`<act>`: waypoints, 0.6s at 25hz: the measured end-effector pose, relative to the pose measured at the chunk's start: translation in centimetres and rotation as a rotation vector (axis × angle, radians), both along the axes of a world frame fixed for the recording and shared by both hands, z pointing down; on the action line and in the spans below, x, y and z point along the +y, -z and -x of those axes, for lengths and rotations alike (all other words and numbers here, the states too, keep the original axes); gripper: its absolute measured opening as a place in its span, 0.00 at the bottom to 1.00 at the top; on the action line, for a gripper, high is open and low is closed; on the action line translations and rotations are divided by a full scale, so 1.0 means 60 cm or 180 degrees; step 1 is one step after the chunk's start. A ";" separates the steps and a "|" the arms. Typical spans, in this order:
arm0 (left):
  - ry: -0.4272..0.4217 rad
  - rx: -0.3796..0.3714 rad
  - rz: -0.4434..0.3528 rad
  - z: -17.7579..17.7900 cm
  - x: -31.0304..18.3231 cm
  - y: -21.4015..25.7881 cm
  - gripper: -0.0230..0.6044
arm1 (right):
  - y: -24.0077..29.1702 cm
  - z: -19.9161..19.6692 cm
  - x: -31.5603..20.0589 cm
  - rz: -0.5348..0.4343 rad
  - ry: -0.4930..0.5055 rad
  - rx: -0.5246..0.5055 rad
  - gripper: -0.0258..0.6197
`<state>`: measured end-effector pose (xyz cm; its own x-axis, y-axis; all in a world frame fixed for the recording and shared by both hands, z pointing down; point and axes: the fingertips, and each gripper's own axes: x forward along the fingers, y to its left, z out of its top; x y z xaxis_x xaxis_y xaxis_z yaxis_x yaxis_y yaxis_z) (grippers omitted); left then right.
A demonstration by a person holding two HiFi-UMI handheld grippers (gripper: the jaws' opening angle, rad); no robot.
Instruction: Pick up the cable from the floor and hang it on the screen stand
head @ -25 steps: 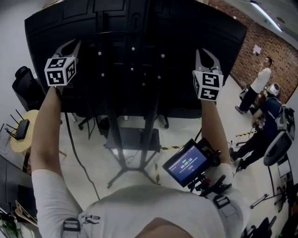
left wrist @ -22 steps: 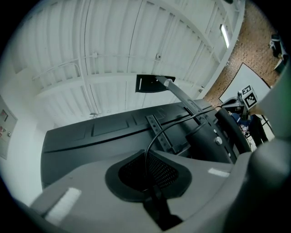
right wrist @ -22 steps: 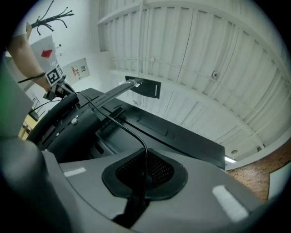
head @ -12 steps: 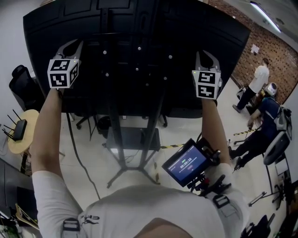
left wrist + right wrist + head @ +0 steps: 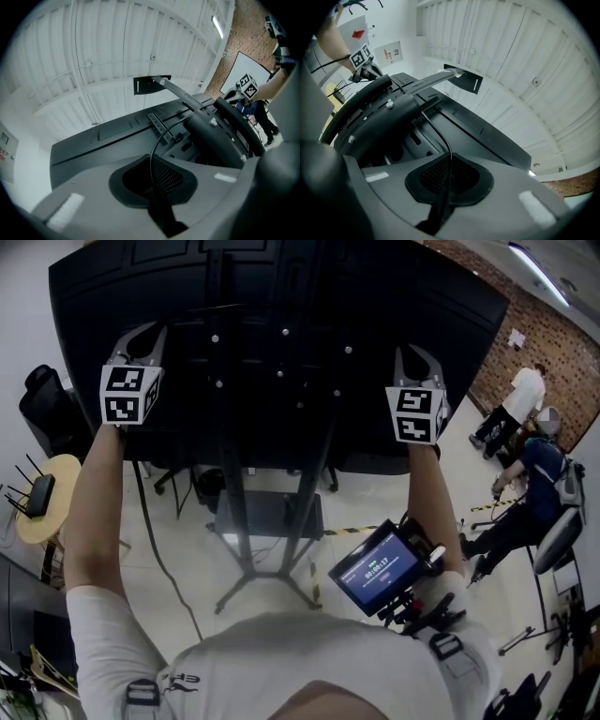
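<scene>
A large black screen [image 5: 281,296] on a wheeled stand [image 5: 236,521] fills the top of the head view, seen from behind. Both grippers are raised against its back. The left gripper [image 5: 142,338] is shut on a thin black cable [image 5: 151,157], which arcs from its jaws up to the bracket on the screen's back. The right gripper [image 5: 418,360] is shut on the same cable [image 5: 443,137], which rises from its jaws toward the mount. From the left gripper a length of cable [image 5: 142,498] hangs along the arm toward the floor. The run between the two grippers is lost against the dark panel.
A round yellow table [image 5: 37,512] with a router and a black office chair [image 5: 42,399] stand at the left. Two people [image 5: 520,399] [image 5: 530,493] are at the right by a brick wall. A small monitor [image 5: 380,568] is rigged at the holder's chest. The stand's legs [image 5: 258,582] spread over the floor.
The left gripper has drifted slightly to the right along the screen's back. The right gripper has hardly moved. The standing person at the right has bent down.
</scene>
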<state>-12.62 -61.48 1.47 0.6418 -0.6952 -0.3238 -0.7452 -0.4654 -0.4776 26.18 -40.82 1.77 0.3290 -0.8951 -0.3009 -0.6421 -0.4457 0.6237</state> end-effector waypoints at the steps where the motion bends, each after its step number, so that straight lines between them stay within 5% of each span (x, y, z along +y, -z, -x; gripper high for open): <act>1: 0.0004 -0.0024 0.0005 -0.001 -0.001 -0.006 0.07 | -0.006 0.001 0.000 0.0014 0.0005 -0.0002 0.08; 15: -0.0169 0.0209 0.0272 -0.029 0.012 -0.063 0.07 | -0.085 0.034 -0.005 0.0179 0.0217 -0.0161 0.08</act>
<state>-10.90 -60.74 5.23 0.6577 -0.6877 -0.3074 -0.7468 -0.5419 -0.3855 24.13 -41.13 6.85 0.2802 -0.9310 -0.2342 -0.7010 -0.3651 0.6127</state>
